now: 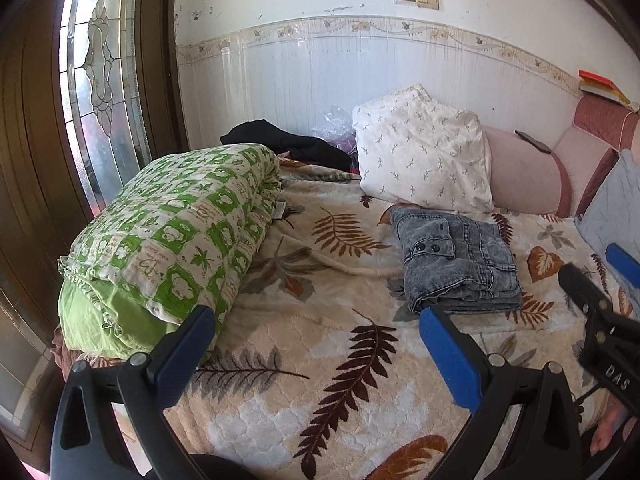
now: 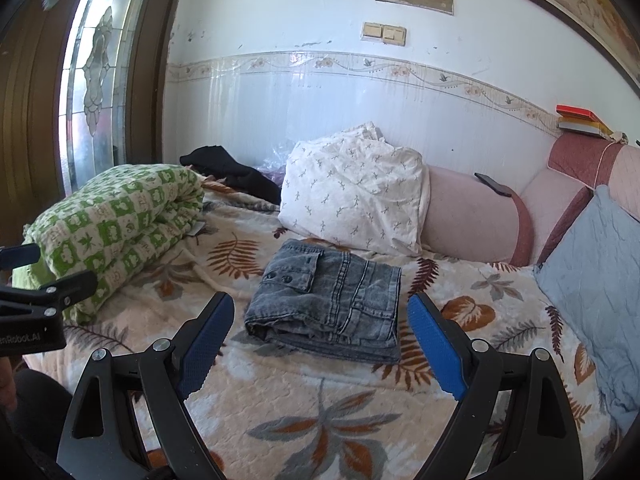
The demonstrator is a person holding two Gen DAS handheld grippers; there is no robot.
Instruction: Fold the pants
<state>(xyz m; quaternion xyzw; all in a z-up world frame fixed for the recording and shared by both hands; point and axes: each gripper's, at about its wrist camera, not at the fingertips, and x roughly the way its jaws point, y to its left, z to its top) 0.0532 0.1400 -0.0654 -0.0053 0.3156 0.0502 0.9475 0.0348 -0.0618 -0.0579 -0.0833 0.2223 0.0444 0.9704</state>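
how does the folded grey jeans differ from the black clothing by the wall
The grey jeans are folded into a neat flat rectangle; the black clothing lies loose and crumpled. The jeans are washed grey denim with visible seams, buttons and a pocket flap; the black piece shows no detail. The jeans sit mid-bed in front of the white pillow; the black piece lies at the far edge near the wall. Both rest on the leaf-print blanket, untouched by either gripper.

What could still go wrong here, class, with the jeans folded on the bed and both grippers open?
1. The folded jeans lie on a soft, rumpled blanket; a nudge from the right gripper might undo the stack.
2. The left gripper sits near the rolled green quilt and might snag it.
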